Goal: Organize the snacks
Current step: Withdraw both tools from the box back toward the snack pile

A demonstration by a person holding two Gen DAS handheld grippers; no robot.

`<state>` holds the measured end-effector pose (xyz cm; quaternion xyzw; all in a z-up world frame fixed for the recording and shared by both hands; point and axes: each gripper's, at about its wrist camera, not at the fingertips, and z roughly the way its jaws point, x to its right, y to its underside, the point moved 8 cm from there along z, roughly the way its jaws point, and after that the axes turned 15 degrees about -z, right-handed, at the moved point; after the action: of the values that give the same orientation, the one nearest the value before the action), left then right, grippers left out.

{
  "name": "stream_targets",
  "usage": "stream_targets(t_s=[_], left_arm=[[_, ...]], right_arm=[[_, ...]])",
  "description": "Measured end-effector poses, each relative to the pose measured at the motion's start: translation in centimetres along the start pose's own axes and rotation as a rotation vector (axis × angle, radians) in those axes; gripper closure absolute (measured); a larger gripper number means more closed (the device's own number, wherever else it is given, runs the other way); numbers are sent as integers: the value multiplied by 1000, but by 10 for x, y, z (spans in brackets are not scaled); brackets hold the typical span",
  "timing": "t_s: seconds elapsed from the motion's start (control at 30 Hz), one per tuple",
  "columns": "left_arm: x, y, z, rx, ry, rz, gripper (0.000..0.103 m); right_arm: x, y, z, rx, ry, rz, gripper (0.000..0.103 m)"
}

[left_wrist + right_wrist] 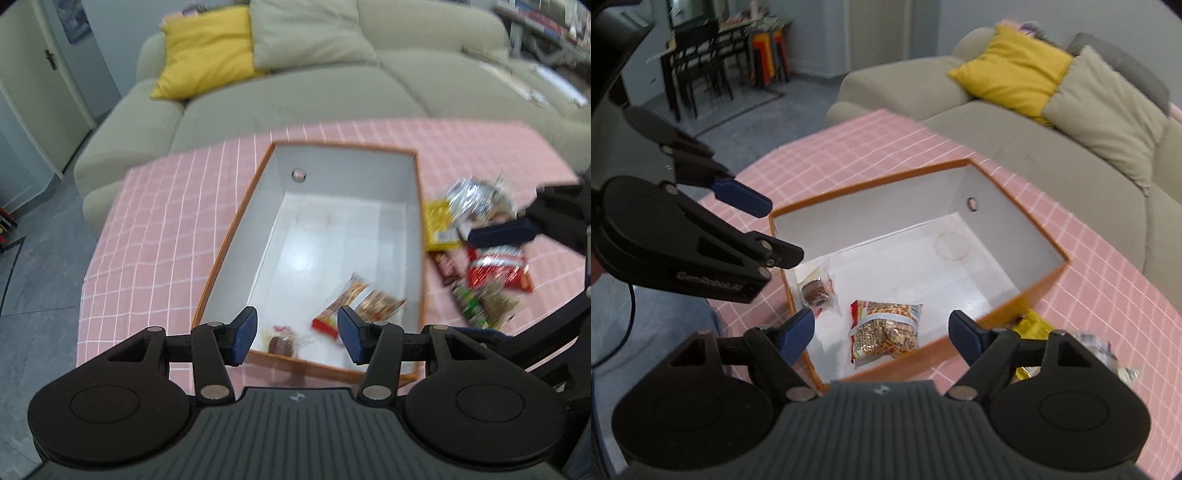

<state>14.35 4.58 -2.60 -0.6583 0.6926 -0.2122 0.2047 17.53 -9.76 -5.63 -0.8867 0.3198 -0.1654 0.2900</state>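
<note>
Here my left gripper (297, 334) hangs above the near end of the orange-rimmed box (236, 225), its blue pads spread apart with nothing between them. My right gripper (882, 334) is likewise parted and empty, tilted down over the same box (871, 186) from the other side. In the right wrist view my left gripper (764, 225) shows at the left edge, above the box's corner, jaws apart.

Inside the box, on its white floor, lie two snacks near the end closest to me. One is a noodle-patterned packet with a red edge (886, 328), lying flat; from the left wrist view the same packet (356, 306) is blurred. The other is a small clear wrapper with a brown round sweet inside (816, 290), tucked into the corner by the box wall (282, 341). The two are near each other but not touching.

Outside the box, on the pink checked tablecloth (166, 206), a loose heap of snacks waits just beside the long wall: a yellow packet (439, 225), a silvery crinkled bag (476, 195), a red packet (495, 269), a dark bar (447, 267) and a green packet (472, 302). My right gripper's pad (498, 236) reaches over that heap in the left wrist view. Beyond the table stands a beige sofa (295, 96) with a yellow cushion (207, 51).
</note>
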Motion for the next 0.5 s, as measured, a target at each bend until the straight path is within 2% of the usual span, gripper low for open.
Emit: stream_targets(t_s=[0.23,0.37,0.5], left_arm=[[43,12,-35,118,115,-55,44],[68,28,-35,130,165,-96,44],[90,50,-23,99,236,-143,44]], right_arm=[[17,44,-39,86,86,129,26],[27,77,-55,97,136,195,24],[33,111,-67,110,189,234,22]])
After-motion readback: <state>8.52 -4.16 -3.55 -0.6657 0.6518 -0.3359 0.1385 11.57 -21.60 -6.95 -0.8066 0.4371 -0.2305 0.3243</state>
